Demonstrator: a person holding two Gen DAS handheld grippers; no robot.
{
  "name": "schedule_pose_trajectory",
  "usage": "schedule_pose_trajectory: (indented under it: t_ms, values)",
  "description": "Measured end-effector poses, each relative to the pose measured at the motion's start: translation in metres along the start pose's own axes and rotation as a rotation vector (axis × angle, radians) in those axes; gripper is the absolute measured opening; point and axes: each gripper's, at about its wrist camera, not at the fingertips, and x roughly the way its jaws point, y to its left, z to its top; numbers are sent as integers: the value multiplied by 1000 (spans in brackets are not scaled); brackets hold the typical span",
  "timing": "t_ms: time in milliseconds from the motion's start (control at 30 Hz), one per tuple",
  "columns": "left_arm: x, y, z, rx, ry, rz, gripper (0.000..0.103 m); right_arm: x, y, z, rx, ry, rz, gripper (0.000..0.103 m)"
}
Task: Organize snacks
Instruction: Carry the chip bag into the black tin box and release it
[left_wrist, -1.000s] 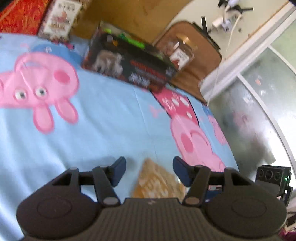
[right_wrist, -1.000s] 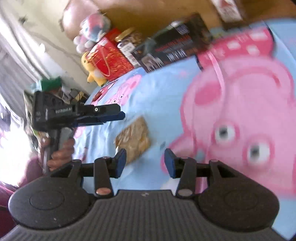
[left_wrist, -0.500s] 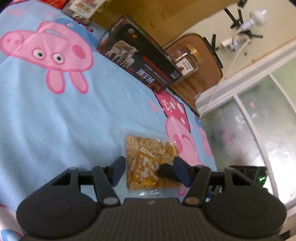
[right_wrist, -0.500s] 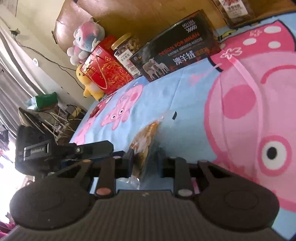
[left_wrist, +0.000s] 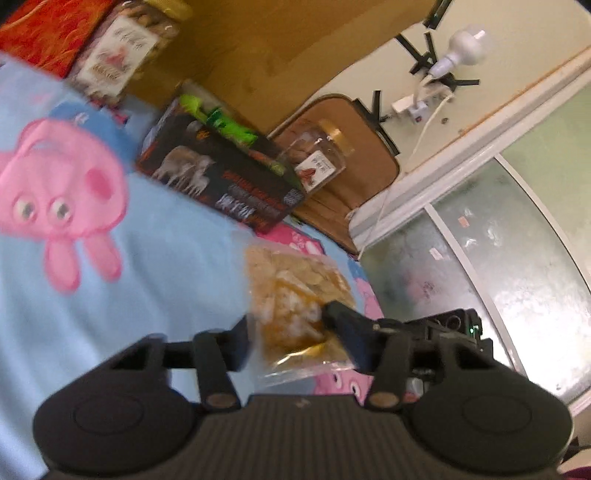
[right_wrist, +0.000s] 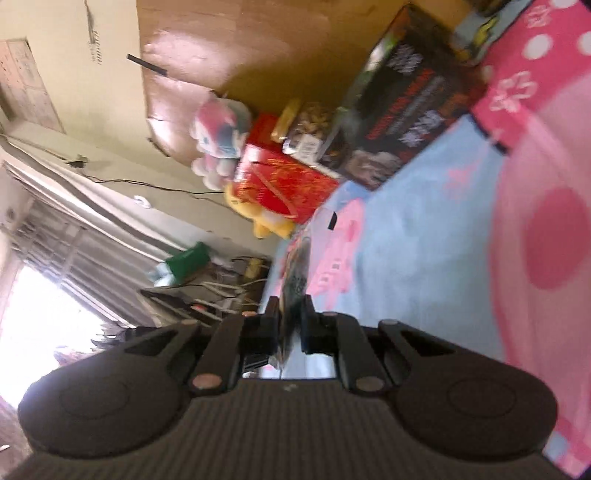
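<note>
between my right tool's (right_wrist: 289, 325) pads sits the snack bag (right_wrist: 293, 291), edge-on, jaws just closing tight on it. left tool (left_wrist: 291, 341) also just closing, half open, bag (left_wrist: 295, 295) between its fingers w/ the right tool's tip (left_wrist: 334, 312) on it; can't tell if left pads press. bag's off the bed sheet (left_wrist: 166, 266). keep right pinch firm, lift slow, don't tug vs left.

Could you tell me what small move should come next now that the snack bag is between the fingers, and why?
Probably carry the snack bag toward the black box at the headboard. The right gripper has just been closing and pinches the bag edge-on; the left gripper, also closing, has the bag between its fingers. The bag looks lifted off the blue sheet.
</note>
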Motion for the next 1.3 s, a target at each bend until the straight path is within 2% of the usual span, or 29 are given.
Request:
schedule_pose_trajectory:
  t_ms: [167, 300, 367, 433, 500, 567, 633, 700, 800, 833, 900, 1000, 1033, 1067, 1100, 1200, 1233, 1300]
  values:
    - [21, -11, 54, 44, -34, 34, 43, 15, 20, 45, -98, -26, -46, 14]
    - [60, -22, 110, 100, -57, 103, 45, 28, 27, 99, -155, -84, -125, 16]
    - [83, -20, 132, 97, -54, 138, 45, 36, 28, 126, -187, -114, -176, 16]
    - [106, -16, 149, 100, -36, 188, 43, 44, 24, 151, -218, -133, -250, 21]
    - [123, -9, 160, 94, -26, 220, 43, 50, 21, 164, -310, -164, -382, 40]
    - [138, 1, 166, 70, -4, 253, 43, 59, 19, 167, -416, -173, -530, 42]
    - [143, 6, 166, 65, -1, 262, 43, 60, 21, 163, -525, -189, -619, 40]
    - [146, 6, 166, 90, -12, 283, 44, 53, 27, 154, -607, -242, -633, 48]
    - [153, 5, 167, 104, -13, 296, 44, 50, 32, 147, -698, -309, -654, 45]
    - [157, 4, 167, 109, -9, 301, 44, 53, 32, 147, -712, -300, -642, 42]
    - [156, 2, 166, 117, -13, 299, 44, 67, 29, 156, -705, -239, -636, 25]
    - [146, -8, 163, 132, -32, 266, 44, 88, 18, 163, -677, -178, -682, 23]
    - [139, -13, 161, 136, -43, 261, 44, 95, 12, 166, -667, -140, -695, 19]
    - [131, -17, 160, 140, -59, 250, 44, 99, 12, 165, -689, -128, -696, 19]
    - [120, -22, 157, 147, -80, 234, 44, 101, 15, 165, -683, -123, -714, 24]
    - [79, -34, 139, 185, -162, 220, 53, 69, 37, 149, -669, -231, -599, 24]
    - [65, -37, 129, 205, -194, 249, 56, 53, 46, 137, -683, -298, -574, 24]
    - [49, -40, 111, 244, -227, 318, 57, 26, 54, 110, -695, -402, -531, 30]
